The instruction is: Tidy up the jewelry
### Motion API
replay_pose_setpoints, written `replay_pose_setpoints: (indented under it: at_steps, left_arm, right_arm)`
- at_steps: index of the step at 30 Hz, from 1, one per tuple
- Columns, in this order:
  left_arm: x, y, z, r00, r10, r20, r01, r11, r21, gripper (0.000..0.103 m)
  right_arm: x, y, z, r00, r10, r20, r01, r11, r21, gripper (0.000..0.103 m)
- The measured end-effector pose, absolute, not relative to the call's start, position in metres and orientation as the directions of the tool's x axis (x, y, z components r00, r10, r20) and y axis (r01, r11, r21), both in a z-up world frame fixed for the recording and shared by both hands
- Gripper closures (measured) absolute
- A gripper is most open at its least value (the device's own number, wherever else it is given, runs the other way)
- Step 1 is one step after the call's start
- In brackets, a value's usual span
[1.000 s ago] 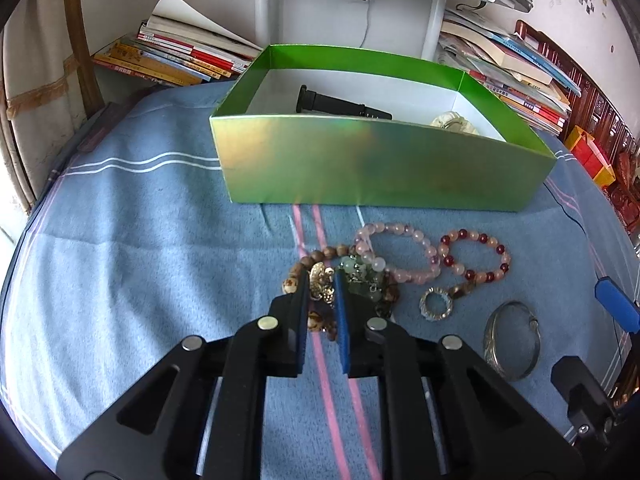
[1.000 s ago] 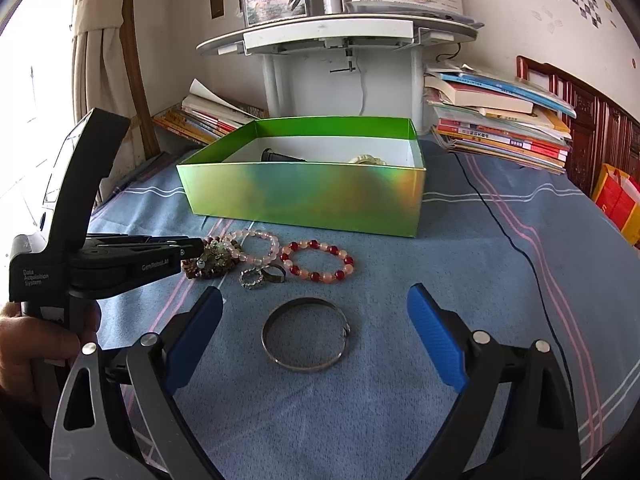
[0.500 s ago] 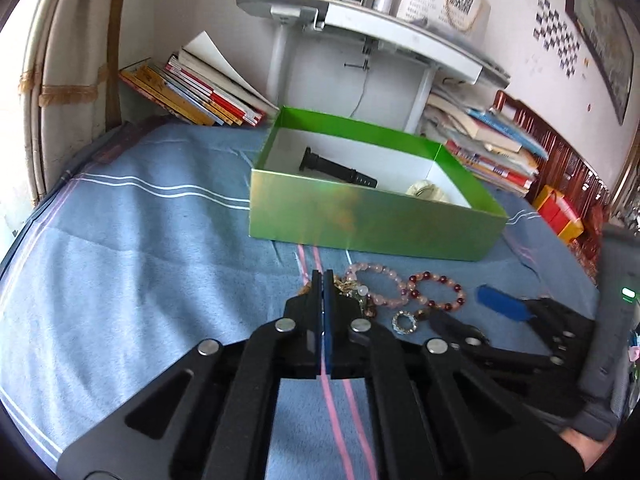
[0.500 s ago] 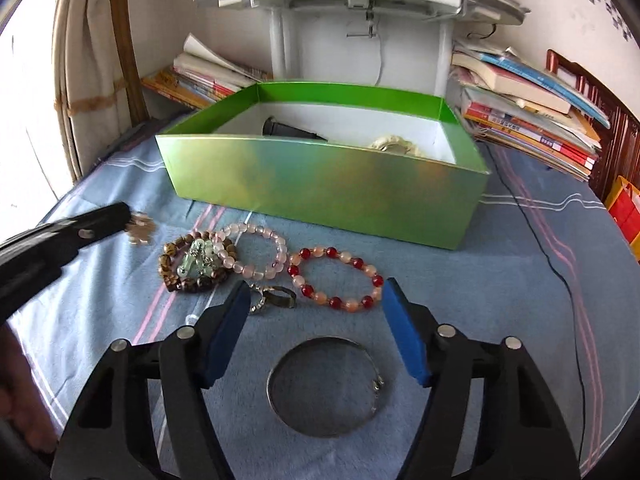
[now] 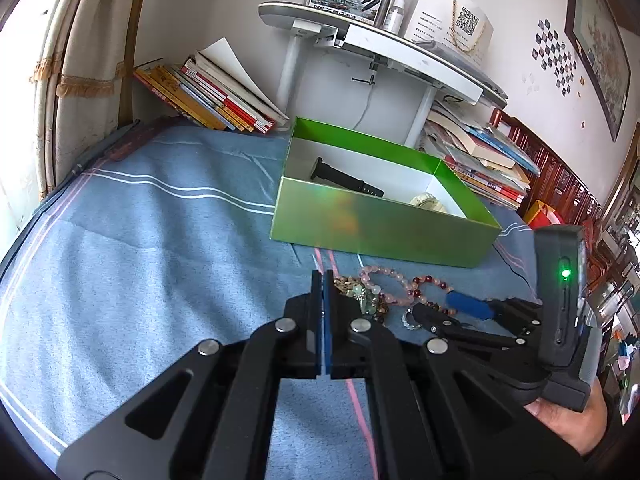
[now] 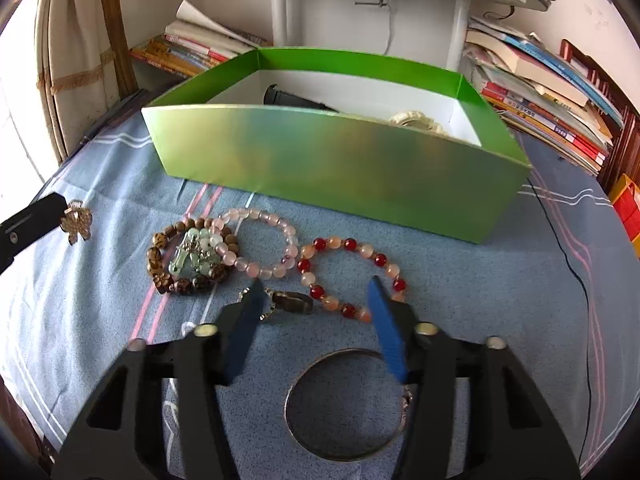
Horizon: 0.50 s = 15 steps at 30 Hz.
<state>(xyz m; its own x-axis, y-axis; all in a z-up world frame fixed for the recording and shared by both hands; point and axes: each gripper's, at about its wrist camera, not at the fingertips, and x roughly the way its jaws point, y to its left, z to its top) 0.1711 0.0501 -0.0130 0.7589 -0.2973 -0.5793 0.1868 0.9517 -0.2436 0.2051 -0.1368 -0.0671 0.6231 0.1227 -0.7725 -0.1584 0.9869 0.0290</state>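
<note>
My left gripper [image 5: 322,277] is shut; in the right wrist view its tip pinches a small gold flower ornament [image 6: 76,222] above the cloth, left of the pile. My right gripper [image 6: 316,290] hangs low over the jewelry with its jaws closing. A dark-stoned ring [image 6: 294,303] and the near edge of the red-and-orange bead bracelet [image 6: 352,276] lie between the pads, untouched. A pink bead bracelet [image 6: 264,240], a brown wooden bead bracelet [image 6: 160,264] and a green jade pendant [image 6: 192,252] lie to the left. A silver bangle [image 6: 289,412] rests under the right gripper's frame.
The green box [image 6: 340,160] stands open behind the jewelry, holding a black strap [image 6: 296,98] and a cream bracelet [image 6: 416,120]. Book stacks [image 6: 540,92] flank a white stand [image 6: 284,12]. A black cable [image 6: 576,272] runs along the right of the blue cloth [image 6: 100,320].
The left gripper shut on the gold flower ornament and carried it up and left, off the pile. The right gripper came forward over the bangle toward the bracelets, and its jaws narrowed.
</note>
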Motion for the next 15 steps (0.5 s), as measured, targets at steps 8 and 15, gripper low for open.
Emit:
replay_pose_setpoints:
  at_steps: [8,15]
  left_arm:
    - [0.169,0.054,-0.013,0.76,-0.299,-0.577,0.182,0.95,-0.252,0.102]
    - [0.165,0.055,-0.01,0.762,-0.295,-0.576,0.179,0.951,-0.25,0.102]
  right_arm:
    - [0.201,-0.136,-0.064,0.64,0.129,-0.758,-0.164,0.986,0.03,0.084]
    - [0.192,-0.138,-0.055,0.67,0.143,-0.729,-0.18,0.983,0.027,0.099]
